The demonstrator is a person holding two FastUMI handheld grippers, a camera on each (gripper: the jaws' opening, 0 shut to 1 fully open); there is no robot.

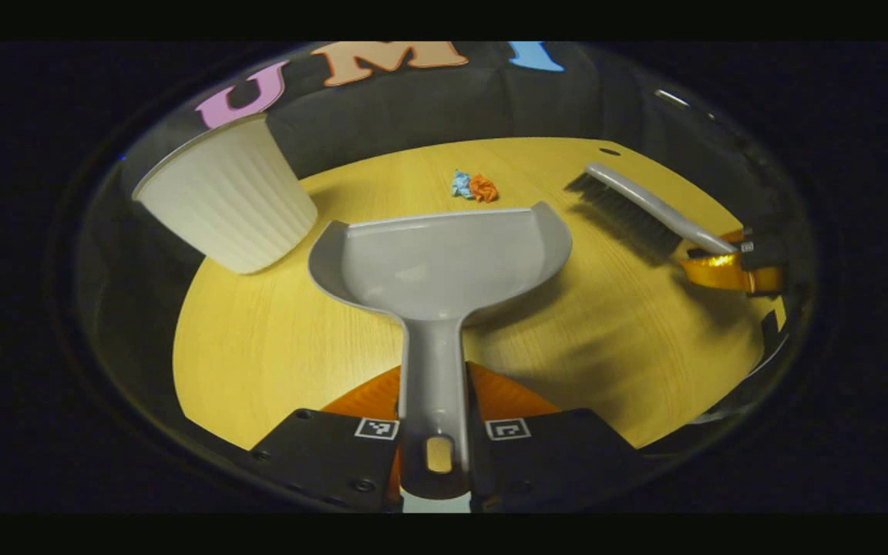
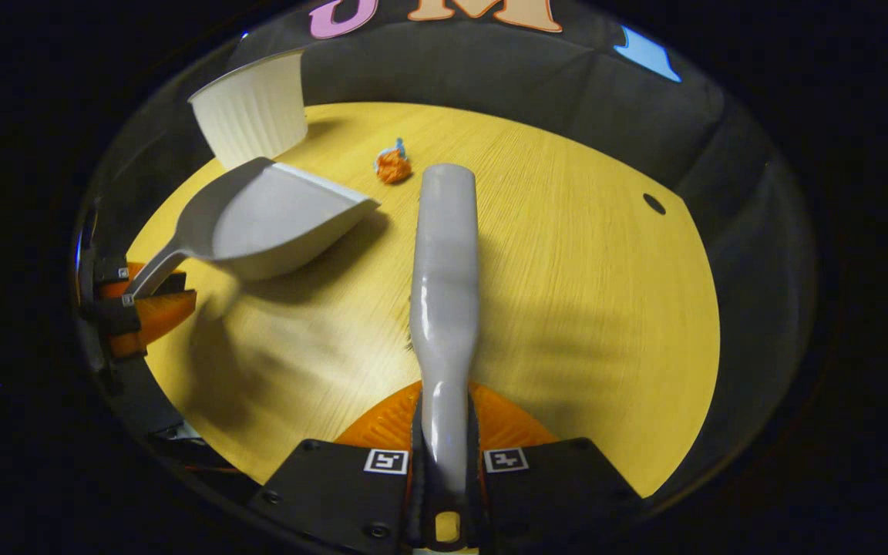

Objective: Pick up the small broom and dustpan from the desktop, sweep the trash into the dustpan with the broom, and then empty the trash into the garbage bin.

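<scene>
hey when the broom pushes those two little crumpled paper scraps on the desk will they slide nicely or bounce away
The crumpled scraps look like small loose paper wads, so they are probably very light and may skitter or roll ahead of the broom rather than slide steadily. The two may separate when pushed. The dustpan mouth faces them and looks wide enough to catch both.

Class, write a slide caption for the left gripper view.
Left gripper holds the dustpan facing the trash; broom waits right.

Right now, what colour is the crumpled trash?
Orange and blue trash, best in the left gripper view.
</scene>
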